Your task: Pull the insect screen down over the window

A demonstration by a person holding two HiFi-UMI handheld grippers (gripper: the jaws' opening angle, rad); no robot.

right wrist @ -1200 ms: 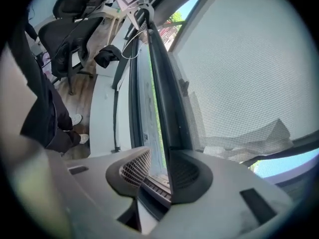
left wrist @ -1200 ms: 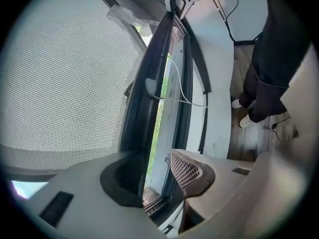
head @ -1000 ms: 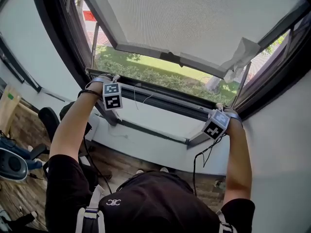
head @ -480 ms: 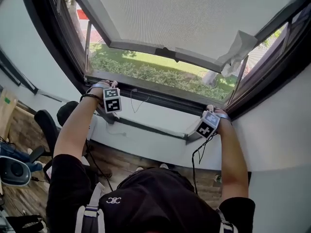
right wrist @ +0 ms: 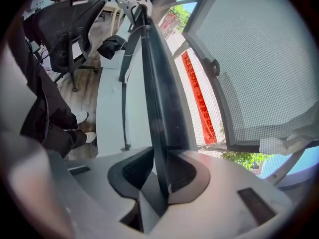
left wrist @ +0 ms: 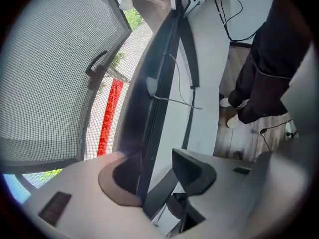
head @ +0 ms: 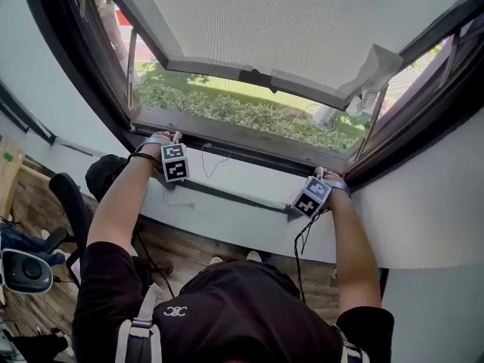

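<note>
Insect screen: its dark bottom bar point(head: 242, 138) lies across the foot of the window opening, running from 9 o'clock to 3 o'clock in the head view. The swung-out window pane point(head: 302, 29) hangs above it at 12 o'clock, and the white sill point(head: 227, 184) sits just below at 6 o'clock. I cannot tell whether the bar has seated on the lower frame, but it looks nearly down.

You have one pair of tongs at each end, which probably keeps the bar level so it doesn't jam in its side tracks. Your right tongs point(right wrist: 158, 176), at the 3 o'clock end, have just been closing, and both pads now pinch the bar narrowly. Your left tongs point(left wrist: 154, 180), at the 9 o'clock end, stand wide and have just eased a little wider. The bar lies against one pad while the other stands clear, so this side straddles the bar without clamping it.

A thin cord point(head: 206, 161) dangles from the bar toward 6 o'clock, unused. Both tongs point steeply down, which suits a downward pull.
</note>
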